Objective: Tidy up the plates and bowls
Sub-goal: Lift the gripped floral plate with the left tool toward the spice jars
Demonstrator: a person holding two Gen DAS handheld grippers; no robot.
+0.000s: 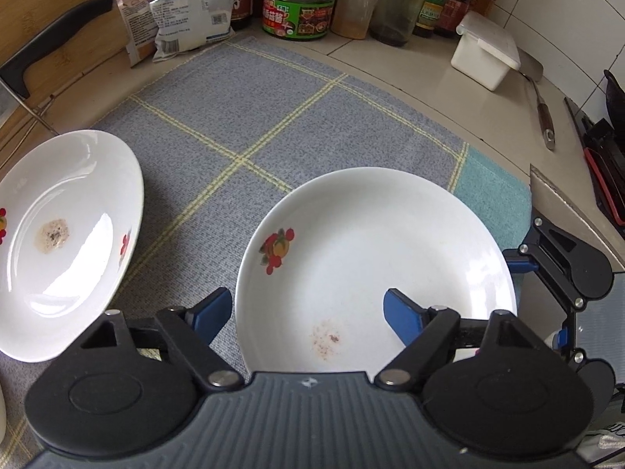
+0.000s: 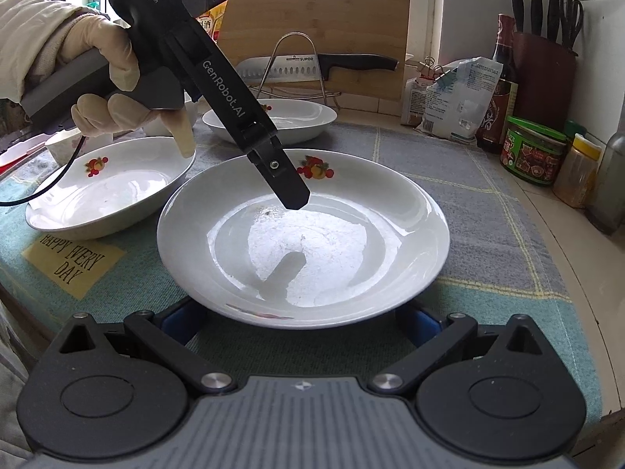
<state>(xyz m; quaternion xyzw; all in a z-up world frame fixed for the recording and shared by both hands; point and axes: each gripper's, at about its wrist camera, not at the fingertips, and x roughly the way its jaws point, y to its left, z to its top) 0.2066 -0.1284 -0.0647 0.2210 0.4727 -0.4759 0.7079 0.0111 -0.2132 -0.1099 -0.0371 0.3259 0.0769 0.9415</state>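
Left wrist view: left gripper (image 1: 306, 312) straddles plate (image 1: 375, 262) rim, grip unconfirmed (glazed, slippery, fragile); take hold at rim.

White fruit-print plates on the checked cloth

The nearest plate (image 1: 375, 258) lies flat with its near rim between the left jaws, specks inside; a second plate (image 1: 66, 242) sits well left of them, stained at centre.
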